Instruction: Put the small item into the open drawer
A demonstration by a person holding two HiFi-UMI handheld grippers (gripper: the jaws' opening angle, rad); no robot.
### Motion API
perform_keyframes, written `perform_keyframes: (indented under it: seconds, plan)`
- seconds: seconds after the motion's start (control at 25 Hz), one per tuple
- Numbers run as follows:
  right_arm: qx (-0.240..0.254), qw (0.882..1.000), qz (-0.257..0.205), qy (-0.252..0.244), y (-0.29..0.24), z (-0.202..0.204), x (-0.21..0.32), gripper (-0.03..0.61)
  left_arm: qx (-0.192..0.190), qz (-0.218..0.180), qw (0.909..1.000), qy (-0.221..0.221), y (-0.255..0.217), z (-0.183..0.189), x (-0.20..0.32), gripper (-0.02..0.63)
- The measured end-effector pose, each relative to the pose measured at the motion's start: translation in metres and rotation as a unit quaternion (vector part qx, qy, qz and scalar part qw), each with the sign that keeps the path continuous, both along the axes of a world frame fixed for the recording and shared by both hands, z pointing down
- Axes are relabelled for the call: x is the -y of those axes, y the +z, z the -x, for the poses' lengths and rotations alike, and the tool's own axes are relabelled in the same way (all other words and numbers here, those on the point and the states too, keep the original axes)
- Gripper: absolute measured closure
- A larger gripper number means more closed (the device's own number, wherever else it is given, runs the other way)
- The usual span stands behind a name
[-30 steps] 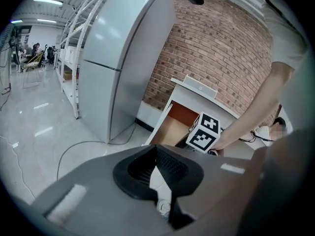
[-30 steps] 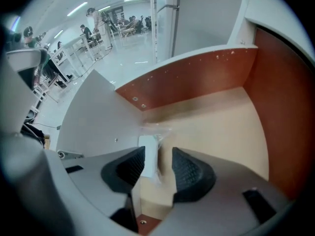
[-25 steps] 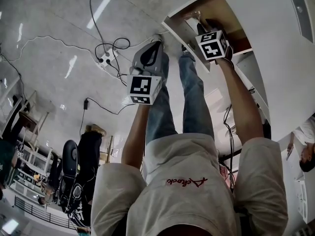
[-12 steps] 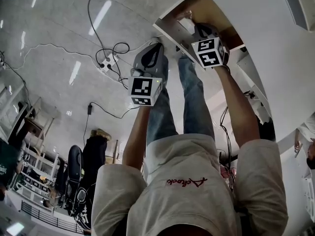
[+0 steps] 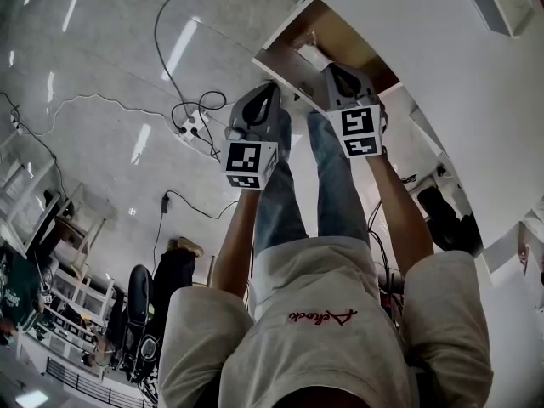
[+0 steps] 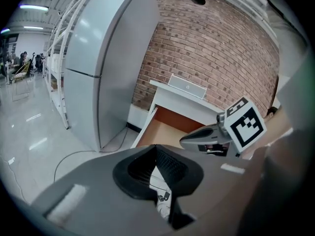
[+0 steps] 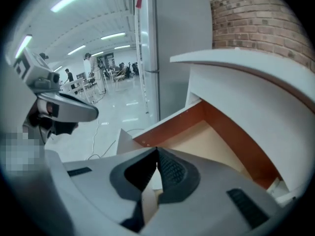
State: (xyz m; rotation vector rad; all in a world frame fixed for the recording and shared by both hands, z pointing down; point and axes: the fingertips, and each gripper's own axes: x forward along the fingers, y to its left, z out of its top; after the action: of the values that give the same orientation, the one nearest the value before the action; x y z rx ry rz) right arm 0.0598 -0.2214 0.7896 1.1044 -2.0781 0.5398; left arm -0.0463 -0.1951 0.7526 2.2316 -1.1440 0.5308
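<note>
The open drawer [image 5: 357, 36] has a brown inside and a white front, and juts from a white cabinet. A small white item [image 5: 309, 54] lies in it near the front, as far as I can tell. My right gripper [image 5: 328, 68] hovers above the drawer's front edge, shut with nothing between its tips [image 7: 157, 149]. Beside it, over the floor, my left gripper [image 5: 273, 86] is also shut, its tips [image 6: 156, 146] meeting with nothing held. The left gripper view shows the drawer [image 6: 162, 127] ahead and the right gripper [image 6: 209, 139] over it.
A tall grey fridge [image 6: 108, 68] stands left of the cabinet against a brick wall [image 6: 211, 53]. A power strip and cables [image 5: 191, 113] lie on the shiny floor. My own legs [image 5: 327, 177] stand right below the drawer front.
My right gripper has risen out of the drawer and drawn back towards me, its marker cube turning. The left gripper has shifted a little. The white item stays in the drawer.
</note>
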Motion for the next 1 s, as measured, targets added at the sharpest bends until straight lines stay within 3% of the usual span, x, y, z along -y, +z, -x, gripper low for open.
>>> perform_keyframes:
  seconds: [0.6,1.0]
  plan:
    - [0.061,0.992,-0.082,0.069,-0.079,-0.029,-0.027,0.566,0.02,-0.011,0.9996,0.018,-0.019,-0.022,-0.011,0.604]
    - [0.095,0.986,-0.12,0.064,-0.147,-0.043,-0.018,0.566,0.003,-0.047,0.9988,-0.014,-0.088,-0.033,-0.007,0.604]
